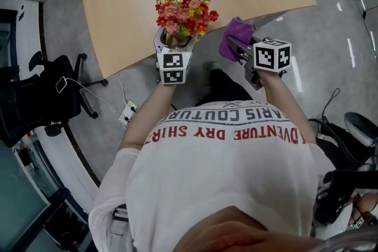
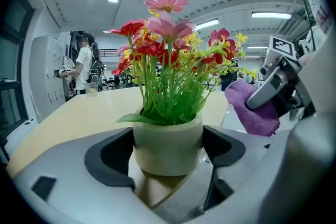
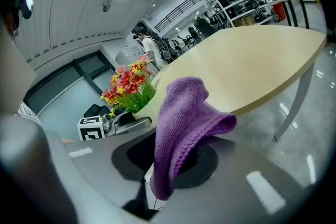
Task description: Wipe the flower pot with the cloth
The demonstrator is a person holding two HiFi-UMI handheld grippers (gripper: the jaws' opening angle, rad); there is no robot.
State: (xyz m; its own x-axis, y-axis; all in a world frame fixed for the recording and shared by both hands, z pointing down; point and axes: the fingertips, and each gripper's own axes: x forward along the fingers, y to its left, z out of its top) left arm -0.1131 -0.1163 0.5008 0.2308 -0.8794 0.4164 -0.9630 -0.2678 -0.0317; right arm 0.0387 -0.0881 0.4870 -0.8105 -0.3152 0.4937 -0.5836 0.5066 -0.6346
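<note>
Drooping knitted purple cloth [image 3: 184, 128] hangs near smooth, round-bodied pot [image 2: 167, 147].

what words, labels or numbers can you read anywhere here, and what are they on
"ARIS COUTUR": dark print on the person's white shirt, upside down in the head view, both ends lost in folds.
"ADVENTURE DRY SHIR": red print on the same shirt, also upside down, outer letters partly folded away.
The marker cubes carry only black-and-white square patterns, no letters.
Background in both gripper views: nothing legible, too small and blurred.
</note>
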